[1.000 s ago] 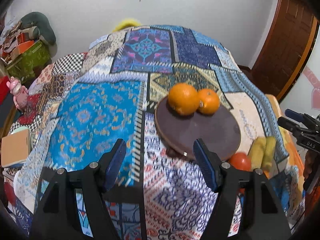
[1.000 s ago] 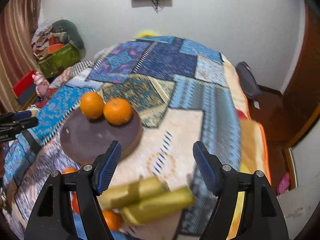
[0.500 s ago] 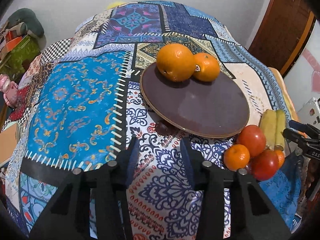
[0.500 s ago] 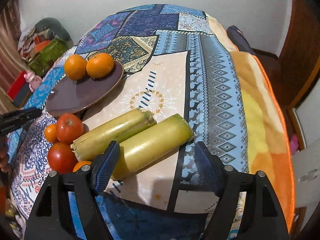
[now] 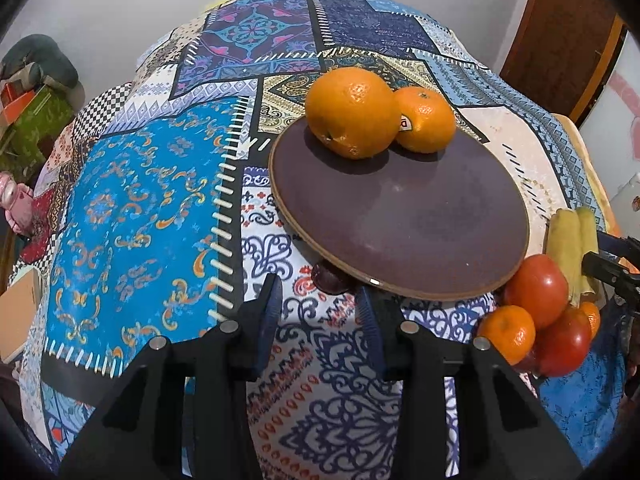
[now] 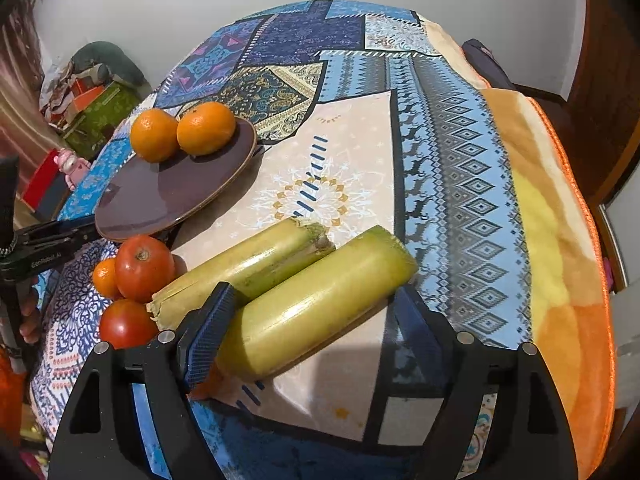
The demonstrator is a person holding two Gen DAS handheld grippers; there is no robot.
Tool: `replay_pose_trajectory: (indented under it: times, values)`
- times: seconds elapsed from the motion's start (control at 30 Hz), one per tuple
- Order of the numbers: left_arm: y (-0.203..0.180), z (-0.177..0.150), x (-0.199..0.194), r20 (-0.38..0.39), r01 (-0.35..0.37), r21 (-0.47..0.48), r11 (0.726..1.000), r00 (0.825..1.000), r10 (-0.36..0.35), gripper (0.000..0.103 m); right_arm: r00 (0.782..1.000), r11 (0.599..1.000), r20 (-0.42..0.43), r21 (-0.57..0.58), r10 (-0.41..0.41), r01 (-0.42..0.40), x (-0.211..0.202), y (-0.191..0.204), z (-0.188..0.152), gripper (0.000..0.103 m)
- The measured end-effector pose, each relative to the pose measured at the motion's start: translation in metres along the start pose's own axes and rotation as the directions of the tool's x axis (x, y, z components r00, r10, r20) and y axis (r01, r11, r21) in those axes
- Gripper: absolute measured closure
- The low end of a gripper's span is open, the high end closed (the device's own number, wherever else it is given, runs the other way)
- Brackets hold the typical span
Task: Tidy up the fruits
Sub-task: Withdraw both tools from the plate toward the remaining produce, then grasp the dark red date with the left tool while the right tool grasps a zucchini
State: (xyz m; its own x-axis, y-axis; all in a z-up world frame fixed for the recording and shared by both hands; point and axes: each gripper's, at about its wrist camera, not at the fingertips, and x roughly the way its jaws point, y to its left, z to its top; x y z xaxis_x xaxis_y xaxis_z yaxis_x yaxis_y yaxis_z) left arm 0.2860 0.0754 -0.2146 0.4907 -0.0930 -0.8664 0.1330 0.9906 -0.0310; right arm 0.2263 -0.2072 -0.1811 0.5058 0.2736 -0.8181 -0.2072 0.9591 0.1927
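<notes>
- My left tool [image 5: 320, 320]: jaws narrowed to a small gap after closing within the last second, nothing between them; it hangs over the patterned cloth [image 5: 152, 216], just short of the near rim of the plate.
- My right tool [image 6: 308, 328]: jaws wide and just been opening further; the nearer green stalk [image 6: 316, 300] lies between them, the left pad at its side, the right pad clear of it. Not gripped.
- Plate [image 5: 420, 216]: dark, round, flat on the cloth-covered bench.
- Two oranges on the plate's far edge, touching: the large orange [image 5: 354, 112] and a smaller orange [image 5: 426, 120] bearing a sticker.
- Second green stalk [image 6: 244, 268]: lies alongside the first, touching it, on the pale patch of cloth.
- Loose fruit cluster just beside the plate's near edge, next to the stalks: upper tomato [image 6: 143, 268], lower tomato [image 6: 126, 323], small orange [image 6: 105, 278] tucked against the upper tomato.
- A further orange fruit shows partly behind my right tool's left finger; I cannot tell more.
</notes>
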Motion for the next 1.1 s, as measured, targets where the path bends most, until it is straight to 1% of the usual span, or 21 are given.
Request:
replay_pose_trajectory:
  times: [0.17,0.23,0.27,0.37,0.4,0.53,0.6,0.7,0.8,0.9,1.1]
  values:
    - [-0.004,0.003,0.005,0.006,-0.021,0.022,1.000,1.000,0.021,0.065,0.999,0.998,-0.021,0.037,0.045,-0.044,0.003,-0.008,-0.001,0.024]
    - [-0.005,0.003,0.006,0.012,-0.025,0.028,0.999,1.000,0.024,0.067,0.997,0.997,-0.034,0.050,0.068,-0.066,0.004,-0.011,-0.002,0.025]
    - [-0.006,0.003,0.006,0.016,-0.024,0.031,0.999,1.000,0.023,0.068,0.997,0.997,-0.036,0.044,0.072,-0.070,0.003,-0.010,-0.003,0.027]
    - [-0.005,0.004,0.007,0.021,-0.019,0.033,0.999,1.000,0.018,0.076,0.997,0.998,-0.044,0.010,0.068,-0.067,0.001,-0.005,-0.006,0.037]
    - [-0.004,0.004,0.008,0.022,-0.016,0.030,0.999,1.000,0.015,0.081,0.997,0.998,-0.045,0.001,0.063,-0.063,0.000,-0.004,-0.006,0.040]
    - [0.001,0.005,0.007,0.019,0.012,0.002,1.000,1.000,-0.012,0.083,0.997,0.998,-0.054,-0.015,0.059,-0.060,-0.003,-0.007,-0.007,0.049]
    - [0.004,0.004,0.006,0.016,0.016,-0.014,1.000,1.000,-0.016,0.083,0.997,0.998,-0.062,-0.027,0.051,-0.052,-0.007,-0.011,-0.009,0.057]
    - [0.010,-0.002,0.000,0.013,0.018,-0.036,0.999,1.000,-0.018,0.083,0.997,0.999,-0.070,-0.048,0.011,-0.015,-0.011,-0.017,-0.012,0.064]
    - [0.015,-0.012,-0.011,0.017,0.024,-0.051,0.998,1.000,-0.023,0.083,0.997,0.999,-0.075,-0.047,-0.010,0.007,-0.014,-0.024,-0.014,0.066]
    - [0.017,-0.019,-0.024,0.028,0.025,-0.061,0.998,0.999,-0.024,0.083,0.997,1.000,-0.076,-0.028,-0.009,0.007,-0.012,-0.028,-0.012,0.066]
    - [0.017,-0.024,-0.052,0.073,0.042,-0.078,0.996,0.997,-0.037,0.083,0.997,0.999,-0.072,-0.037,-0.029,0.027,0.005,-0.023,0.000,0.067]
